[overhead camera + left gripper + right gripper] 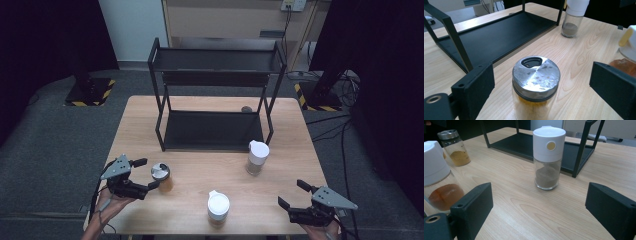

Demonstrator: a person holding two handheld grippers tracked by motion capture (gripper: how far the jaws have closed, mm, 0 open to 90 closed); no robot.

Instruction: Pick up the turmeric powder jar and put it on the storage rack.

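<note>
- The glass spice jar with a silver metal shaker lid (536, 82) and yellow powder stood upright near the front left of the pale wooden table (280, 120); the left gripper view cut off its base.
- The left gripper (148, 173) had its jaws spread wide to either side of that jar, gripping nothing.
- The right gripper (294, 193) was likewise wide open and empty, near the front right corner.
- A white-capped jar of grey-brown powder (548, 157) stood just in front of the black metal two-tier rack (215, 95).
- A second white-capped jar of orange-red powder (437, 180) stood at the front edge, partly cropped.
</note>
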